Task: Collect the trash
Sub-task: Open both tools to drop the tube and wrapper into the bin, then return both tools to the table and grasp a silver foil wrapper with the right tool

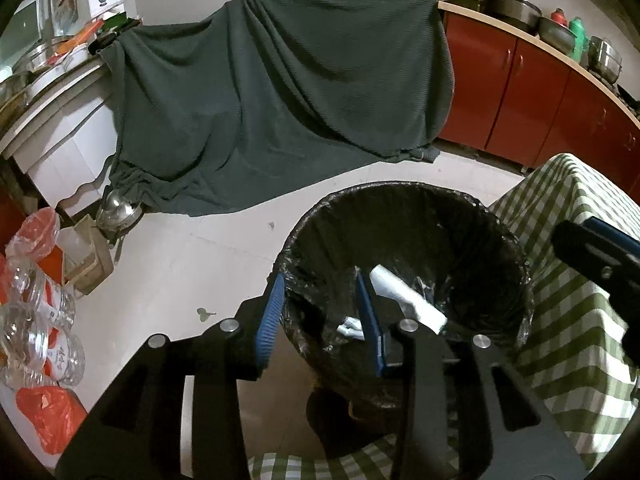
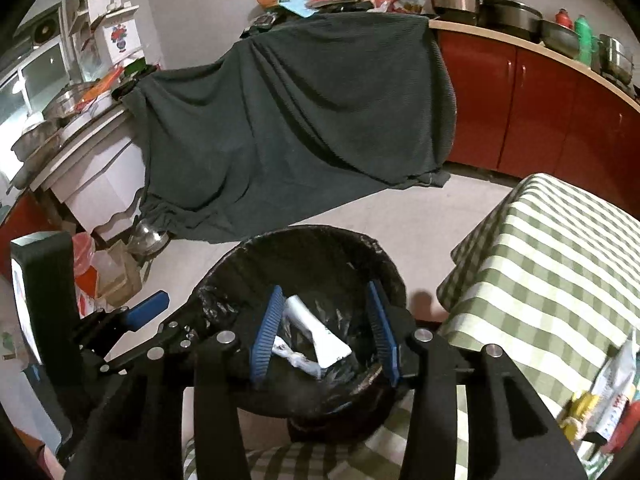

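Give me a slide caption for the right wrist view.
Open right claw above the black-lined round trash bin, white crumpled wrappers inside, beside the green-checked tablecloth.

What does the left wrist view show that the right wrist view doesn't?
Only the left wrist view shows the clear plastic bottles and the red bag on the floor at left. Only the right wrist view shows the snack packet on the checked tablecloth. Both show the black-lined trash bin holding a white tube, the dark cloth draped behind it, and both grippers, left and right, open and empty above the bin.
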Available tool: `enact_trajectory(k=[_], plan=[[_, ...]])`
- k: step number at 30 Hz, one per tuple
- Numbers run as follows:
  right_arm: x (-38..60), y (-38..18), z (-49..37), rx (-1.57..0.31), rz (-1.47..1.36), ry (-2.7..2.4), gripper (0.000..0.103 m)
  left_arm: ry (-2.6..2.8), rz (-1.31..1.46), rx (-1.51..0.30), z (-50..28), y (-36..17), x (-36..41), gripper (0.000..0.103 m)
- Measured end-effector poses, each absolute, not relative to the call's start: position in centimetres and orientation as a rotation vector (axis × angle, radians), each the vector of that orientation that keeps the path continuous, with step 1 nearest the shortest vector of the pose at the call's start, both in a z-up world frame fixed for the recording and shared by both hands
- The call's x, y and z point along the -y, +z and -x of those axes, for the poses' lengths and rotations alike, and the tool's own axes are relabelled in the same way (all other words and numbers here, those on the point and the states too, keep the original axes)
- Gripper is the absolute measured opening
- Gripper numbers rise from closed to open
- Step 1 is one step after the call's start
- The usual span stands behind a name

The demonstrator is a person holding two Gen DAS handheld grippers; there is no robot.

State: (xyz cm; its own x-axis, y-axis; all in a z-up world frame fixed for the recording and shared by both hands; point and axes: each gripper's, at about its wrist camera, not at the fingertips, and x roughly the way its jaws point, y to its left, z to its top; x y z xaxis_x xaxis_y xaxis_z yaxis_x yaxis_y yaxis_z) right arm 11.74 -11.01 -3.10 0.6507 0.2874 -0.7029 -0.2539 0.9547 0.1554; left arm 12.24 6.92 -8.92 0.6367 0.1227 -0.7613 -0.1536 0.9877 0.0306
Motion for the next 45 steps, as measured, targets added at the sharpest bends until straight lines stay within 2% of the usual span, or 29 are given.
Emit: enact_trajectory(k=[6, 9, 11, 15, 18, 37, 45], plan=[[13.6, -1.1, -9.2, -0.729, -0.065, 0.242, 0.06, 0.122, 0.03, -0.842, -10.7, -7.5, -6.0, 0.039], [15.7, -0.3, -7.5, -0.694, -0.083, 0.195, 0.067, 0.09, 0.031, -0.826, -9.7, -6.6, -5.0, 0.046], [17.2, 0.1, -6.3, -0.679, -0.095, 0.158, 0.071, 0.071, 0.025, -0.818, -9.2, -6.1, -4.2, 0.046], [19.9, 0.3, -4.0, -0.659, -0.103, 0.071, 0.075, 0.023, 0.006, -0.8, -7.9, -5.2, -2.1, 0.047], [21.9, 0.1, -2.2, -0.655, -0.112, 0.014, 0.075, -0.013, -0.006, -0.791, -6.9, -4.8, -0.5, 0.05], [31.6, -3.4, 6.8, -0.691, -0.173, -0.299, 0.075, -0.187, -0.105, -0.806, -2.4, -5.5, 7.6, 0.053], [32.1, -5.1, 7.2, -0.742, -0.193, -0.321, 0.063, -0.235, -0.134, -0.812, -1.5, -5.9, 9.8, 0.054]])
